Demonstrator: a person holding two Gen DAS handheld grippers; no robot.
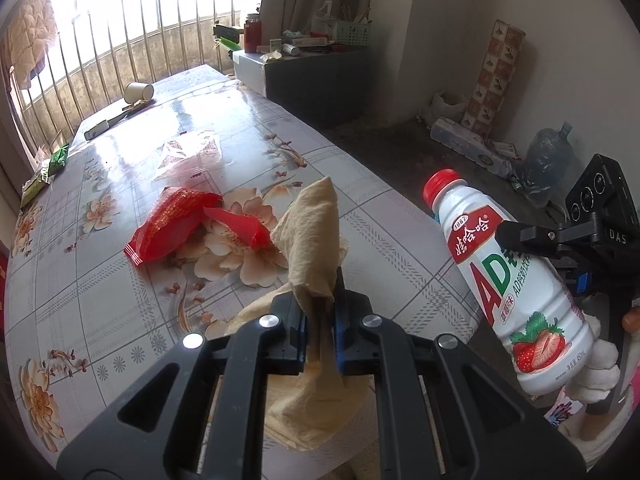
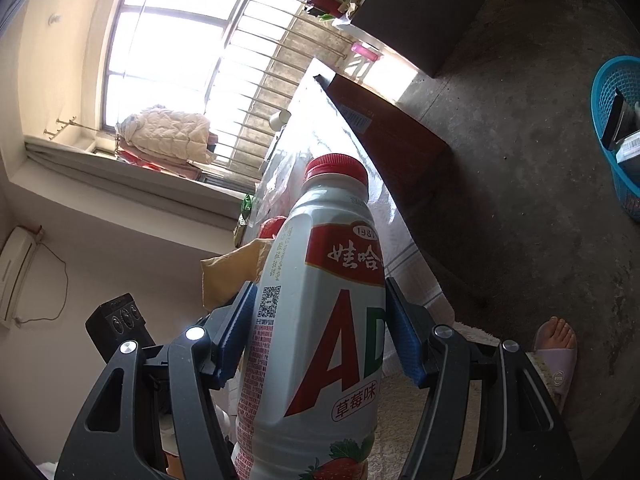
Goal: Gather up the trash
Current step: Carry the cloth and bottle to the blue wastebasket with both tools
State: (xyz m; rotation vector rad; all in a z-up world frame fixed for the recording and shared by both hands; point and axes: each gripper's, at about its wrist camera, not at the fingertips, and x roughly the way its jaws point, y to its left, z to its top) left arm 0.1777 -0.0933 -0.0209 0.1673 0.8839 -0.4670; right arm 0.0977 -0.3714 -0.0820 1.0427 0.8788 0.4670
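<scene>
Trash in this scene is partly collected and partly on the table. The left gripper [image 1: 320, 320] is clenched on a crumpled beige paper napkin [image 1: 316, 240], which stands up from between the jaws and also hangs down under them, above the near edge of the flowered tablecloth [image 1: 100, 288]. The right gripper [image 2: 320, 328] grasps a white strawberry milk-drink bottle [image 2: 320, 320] with a red cap [image 2: 336, 168]; the blue pads [image 2: 404, 328] press on its two sides at the middle of the label. The bottle is in the air, beside the table's right edge and tilted.

Several things could go wrong from here. The napkin is soft and only a narrow fold of it is pinched, so a quick swing may pull it out, or the loose lower part may brush the table and drag. The bottle is smooth and rounded and is held only by its sides; if the hand tilts it more, it may slide along the pads, or turn between them, and fall on the concrete floor [image 2: 520, 160]. The blue basket [image 2: 612, 128] stands well apart at the right edge of the right wrist view, so a long carry seems necessary if this is the bin.

On the table remain a red snack wrapper [image 1: 172, 228], a clear plastic wrapper [image 1: 192, 152], a paper cup [image 1: 138, 93] lying on its side and green packets [image 1: 44, 176] at the far left edge; they may be forgotten.
</scene>
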